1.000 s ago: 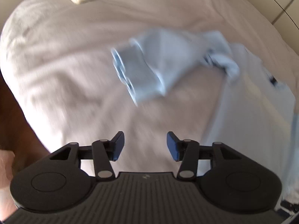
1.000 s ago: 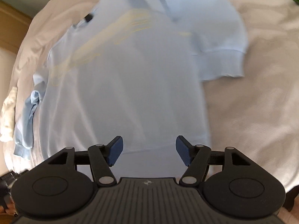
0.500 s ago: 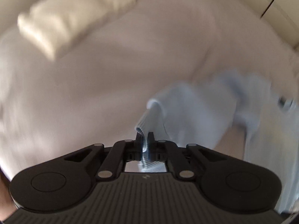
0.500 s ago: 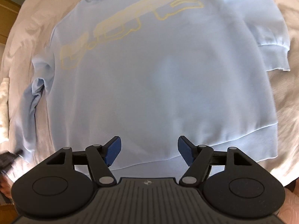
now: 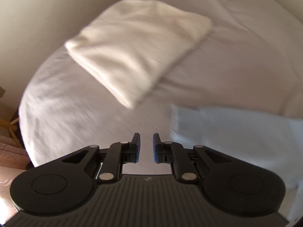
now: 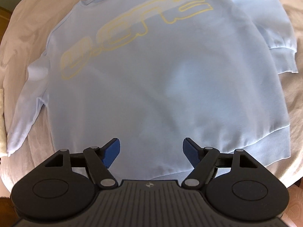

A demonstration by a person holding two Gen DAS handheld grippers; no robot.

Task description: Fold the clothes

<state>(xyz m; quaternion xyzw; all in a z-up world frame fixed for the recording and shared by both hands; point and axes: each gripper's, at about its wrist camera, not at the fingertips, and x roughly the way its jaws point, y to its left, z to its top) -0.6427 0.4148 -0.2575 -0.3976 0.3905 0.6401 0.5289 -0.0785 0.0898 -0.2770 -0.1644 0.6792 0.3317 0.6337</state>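
A light blue sweatshirt (image 6: 151, 79) with a yellow outlined logo lies flat, front up, on the bed. Its left sleeve (image 6: 24, 102) now runs straight down beside the body. My right gripper (image 6: 151, 151) is open and empty, just above the hem. My left gripper (image 5: 145, 147) is open a little with nothing between its fingers, over bare sheet. Part of the blue sweatshirt (image 5: 236, 132) shows to its right.
A folded cream garment (image 5: 140, 49) lies on the white bed sheet (image 5: 75, 117) ahead of the left gripper, near the wall (image 5: 37, 9). The bed's edge (image 5: 24, 141) runs down the left. Beige bedding (image 6: 295, 98) flanks the sweatshirt.
My left gripper shut on the sleeve cuff, drew it out toward the bed's left side, then let it go and opened. The sleeve now lies straight. The right gripper stayed open.
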